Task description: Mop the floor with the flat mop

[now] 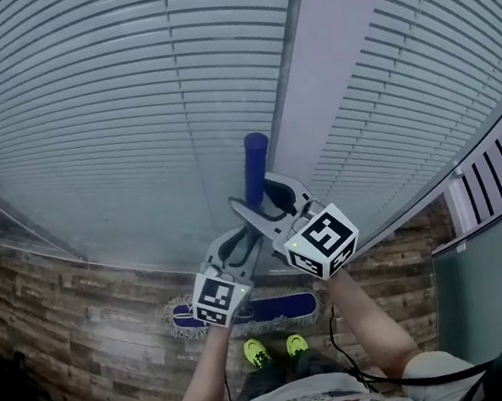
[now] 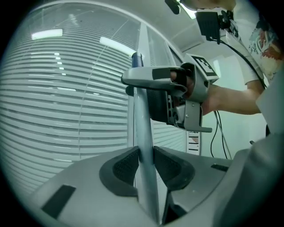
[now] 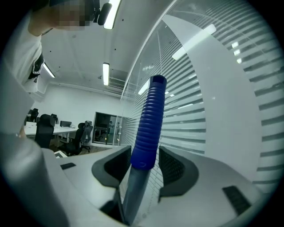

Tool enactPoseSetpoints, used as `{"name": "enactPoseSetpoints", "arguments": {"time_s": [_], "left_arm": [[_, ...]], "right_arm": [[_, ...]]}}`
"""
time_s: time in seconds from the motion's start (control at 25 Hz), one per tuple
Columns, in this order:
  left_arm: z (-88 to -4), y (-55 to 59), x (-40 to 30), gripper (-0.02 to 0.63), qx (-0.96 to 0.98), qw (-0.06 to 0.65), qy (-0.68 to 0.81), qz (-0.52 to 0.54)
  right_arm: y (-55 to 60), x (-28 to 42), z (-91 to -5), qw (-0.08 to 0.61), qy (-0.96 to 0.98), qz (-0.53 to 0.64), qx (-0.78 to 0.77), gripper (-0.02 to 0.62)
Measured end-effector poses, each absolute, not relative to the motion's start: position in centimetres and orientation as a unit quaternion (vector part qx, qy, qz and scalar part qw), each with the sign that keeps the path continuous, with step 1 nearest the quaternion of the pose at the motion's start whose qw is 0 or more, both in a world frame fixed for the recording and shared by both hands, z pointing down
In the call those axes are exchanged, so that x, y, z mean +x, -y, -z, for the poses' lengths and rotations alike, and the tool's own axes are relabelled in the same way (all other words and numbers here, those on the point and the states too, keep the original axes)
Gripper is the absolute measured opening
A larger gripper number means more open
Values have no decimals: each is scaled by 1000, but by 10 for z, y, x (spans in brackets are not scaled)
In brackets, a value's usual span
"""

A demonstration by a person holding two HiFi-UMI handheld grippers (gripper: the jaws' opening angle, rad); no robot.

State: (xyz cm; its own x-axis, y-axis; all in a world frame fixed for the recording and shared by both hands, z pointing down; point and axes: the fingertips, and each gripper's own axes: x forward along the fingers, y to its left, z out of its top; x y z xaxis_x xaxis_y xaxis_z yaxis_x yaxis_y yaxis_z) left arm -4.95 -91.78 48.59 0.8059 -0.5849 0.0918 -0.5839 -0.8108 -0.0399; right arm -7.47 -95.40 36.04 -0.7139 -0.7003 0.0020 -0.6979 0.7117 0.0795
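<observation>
Upright before slatted window blinds (image 1: 127, 120), the mop's flat head (image 1: 249, 315) rests on the wood floor (image 1: 84, 332), just in front of the person's feet. The left gripper (image 2: 144, 155) is clamped narrowly on the grey pole (image 2: 143, 128). Higher up, the right gripper (image 3: 144, 162) is closed, jaws wider, on the blue grip (image 3: 148, 124).

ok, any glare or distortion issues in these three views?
Head view: strong fisheye bows the blinds, wood floor dim. Left gripper view: light strips glare across the blinds, mop pole soft up close. Right gripper view: blue grip fairly sharp, similar reflections behind it; black vignette rings both gripper views.
</observation>
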Motion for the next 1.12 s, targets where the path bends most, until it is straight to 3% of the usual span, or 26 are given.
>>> {"name": "enactPoseSetpoints", "arguments": {"time_s": [0.44,0.72,0.88,1.12], "left_arm": [[-483,907,-46,115,-948,21,-300,98],[-445,793,-22,132,-959,80,-256,89],[-443,769,9,140,-964,77,-238,94],[-449,691,46,100,-960,58,-262,83]], "right_arm": [[942,-79,-350,17,943,23,332,139],[811,-64,-338,-32,958,17,284,124],[774,-47,-344,-45,965,13,259,123],[685,-14,-351,-71,975,-7,212,120]]}}
